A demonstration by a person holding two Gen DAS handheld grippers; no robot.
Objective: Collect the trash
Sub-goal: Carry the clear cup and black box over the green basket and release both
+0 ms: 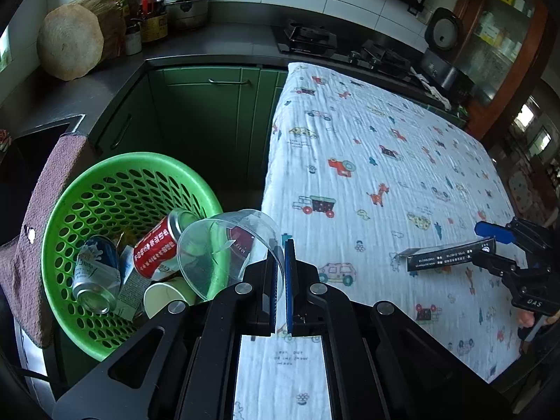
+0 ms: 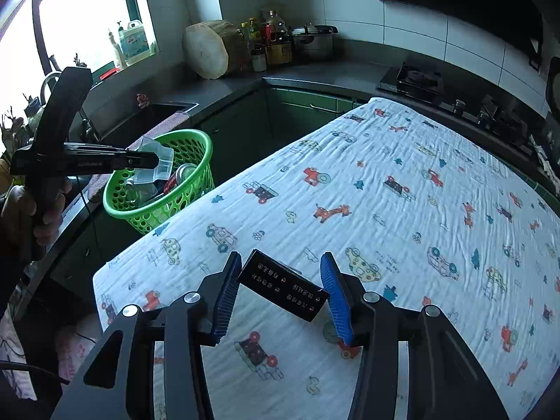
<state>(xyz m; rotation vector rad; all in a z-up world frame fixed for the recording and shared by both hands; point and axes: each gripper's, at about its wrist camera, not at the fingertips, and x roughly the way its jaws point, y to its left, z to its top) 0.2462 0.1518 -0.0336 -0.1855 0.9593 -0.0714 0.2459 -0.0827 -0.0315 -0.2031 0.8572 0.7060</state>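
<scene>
My left gripper is shut on the rim of a clear plastic cup and holds it over the green basket. The basket holds a red can, a blue-and-silver can, a paper cup and other wrappers. In the right wrist view the left gripper holds the cup above the basket. My right gripper is open, its blue pads on either side of a black box that lies on the patterned cloth. The box and right gripper also show in the left wrist view.
The table under the cartoon-print cloth stands beside green cabinets. A brown towel hangs by the sink. A wooden block, bottles and a pot stand on the counter, and a gas stove lies at the back.
</scene>
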